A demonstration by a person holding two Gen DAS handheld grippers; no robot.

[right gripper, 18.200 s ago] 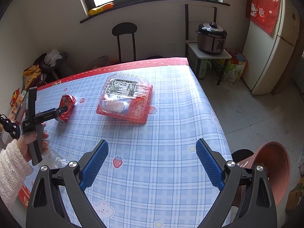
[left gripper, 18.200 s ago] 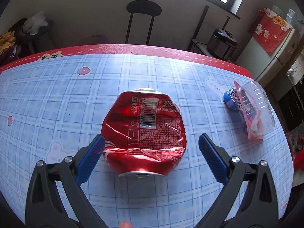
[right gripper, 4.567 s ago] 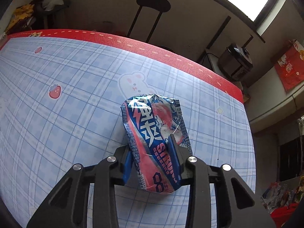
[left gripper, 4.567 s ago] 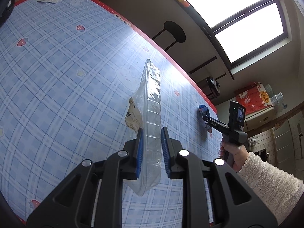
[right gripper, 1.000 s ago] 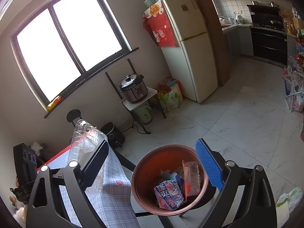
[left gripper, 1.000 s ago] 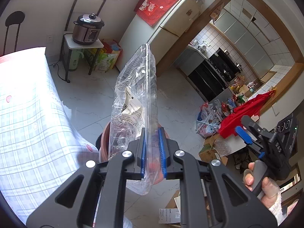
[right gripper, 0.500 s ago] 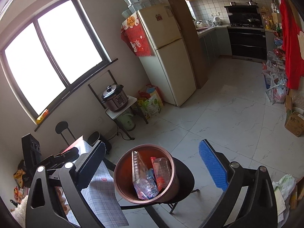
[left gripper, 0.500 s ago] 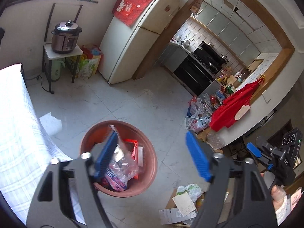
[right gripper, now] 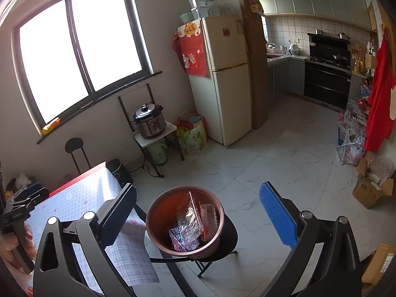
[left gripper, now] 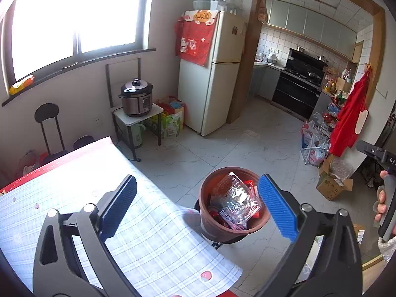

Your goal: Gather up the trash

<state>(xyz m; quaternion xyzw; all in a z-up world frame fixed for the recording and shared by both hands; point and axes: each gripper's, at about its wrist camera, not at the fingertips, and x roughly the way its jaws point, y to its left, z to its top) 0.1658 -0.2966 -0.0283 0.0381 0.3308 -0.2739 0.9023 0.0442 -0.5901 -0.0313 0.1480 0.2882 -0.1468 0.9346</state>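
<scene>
terracotta-brown round plastic bin (left gripper: 210,225), your left wrist view: it sits off the table corner on a black stool, holding the clear crumpled plastic clamshell tray (left gripper: 235,199). your left gripper (left gripper: 198,204) has just been opening; jaws wide, nothing between them.

right wrist view: same bin (right gripper: 158,222), tray (right gripper: 189,219) upright inside. your right gripper (right gripper: 198,212) gapes wide, empty.

A crumpled clear plastic container (left gripper: 235,198) and a blue-pink wrapper (right gripper: 180,241) lie inside the brown bin (left gripper: 205,190).
</scene>
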